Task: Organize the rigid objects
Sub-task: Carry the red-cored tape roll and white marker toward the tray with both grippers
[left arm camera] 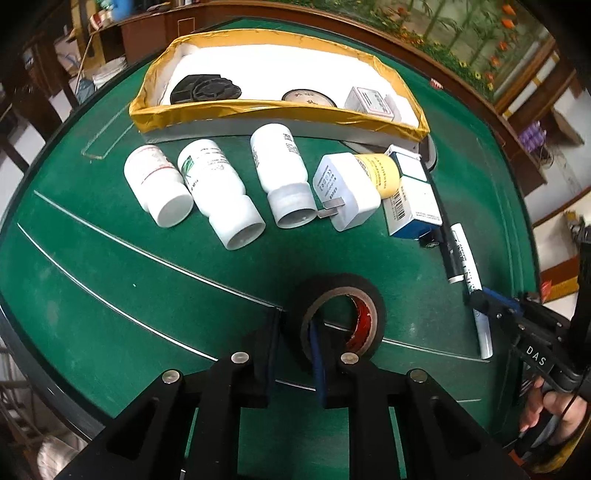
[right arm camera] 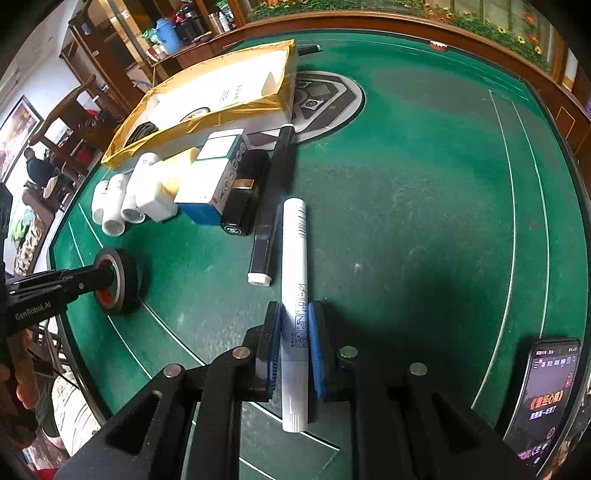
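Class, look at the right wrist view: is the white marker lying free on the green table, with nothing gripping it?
No: the right gripper is shut on the white marker, its blue pads pressing both sides of the barrel.

Looking like a home or tea-room interior. Working at a green felt game table point(right arm camera: 424, 192) with white lines and wooden rim. Showing dark wooden chairs point(right arm camera: 70, 110), a shelf with flasks point(right arm camera: 192, 26), flower-painted panels point(left arm camera: 461, 48).
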`<state>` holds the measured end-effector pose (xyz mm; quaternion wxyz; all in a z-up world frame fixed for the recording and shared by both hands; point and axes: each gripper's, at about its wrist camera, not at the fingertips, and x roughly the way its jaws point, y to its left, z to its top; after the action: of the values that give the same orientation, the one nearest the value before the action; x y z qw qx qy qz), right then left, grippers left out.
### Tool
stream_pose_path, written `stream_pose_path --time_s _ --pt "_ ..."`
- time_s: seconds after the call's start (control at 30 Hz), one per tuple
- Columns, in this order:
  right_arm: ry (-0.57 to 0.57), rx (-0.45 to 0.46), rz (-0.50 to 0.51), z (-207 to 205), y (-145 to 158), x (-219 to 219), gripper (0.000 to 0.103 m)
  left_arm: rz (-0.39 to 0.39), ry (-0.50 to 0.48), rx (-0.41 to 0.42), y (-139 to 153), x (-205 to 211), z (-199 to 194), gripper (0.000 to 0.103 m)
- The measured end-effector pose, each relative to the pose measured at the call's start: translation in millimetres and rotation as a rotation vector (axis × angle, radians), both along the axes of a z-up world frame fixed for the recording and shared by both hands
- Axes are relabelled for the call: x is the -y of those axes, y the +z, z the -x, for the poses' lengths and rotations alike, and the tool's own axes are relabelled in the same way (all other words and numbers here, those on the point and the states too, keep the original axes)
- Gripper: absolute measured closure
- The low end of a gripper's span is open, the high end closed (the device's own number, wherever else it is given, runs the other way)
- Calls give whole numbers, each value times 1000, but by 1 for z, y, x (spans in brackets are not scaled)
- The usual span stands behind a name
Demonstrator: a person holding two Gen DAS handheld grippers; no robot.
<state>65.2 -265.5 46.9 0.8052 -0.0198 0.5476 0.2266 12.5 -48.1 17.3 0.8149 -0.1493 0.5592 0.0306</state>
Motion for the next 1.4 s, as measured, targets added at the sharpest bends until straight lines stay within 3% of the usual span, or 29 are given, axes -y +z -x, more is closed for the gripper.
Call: stream_pose_path --time_s 0.3,0.73,1.03,1.4 --pt "-11 51 -44 -3 29 14 89 62 22 35 16 10 -2 88" --pt "-14 60 -40 0 37 11 89 53 -4 114 48 9 -28 88" --pt "-31 88 -86 -2 54 3 89 12 -22 65 58 2 -49 88" --pt "-56 68 -149 -9 49 -15 89 -53 -72 42 70 -1 -62 88"
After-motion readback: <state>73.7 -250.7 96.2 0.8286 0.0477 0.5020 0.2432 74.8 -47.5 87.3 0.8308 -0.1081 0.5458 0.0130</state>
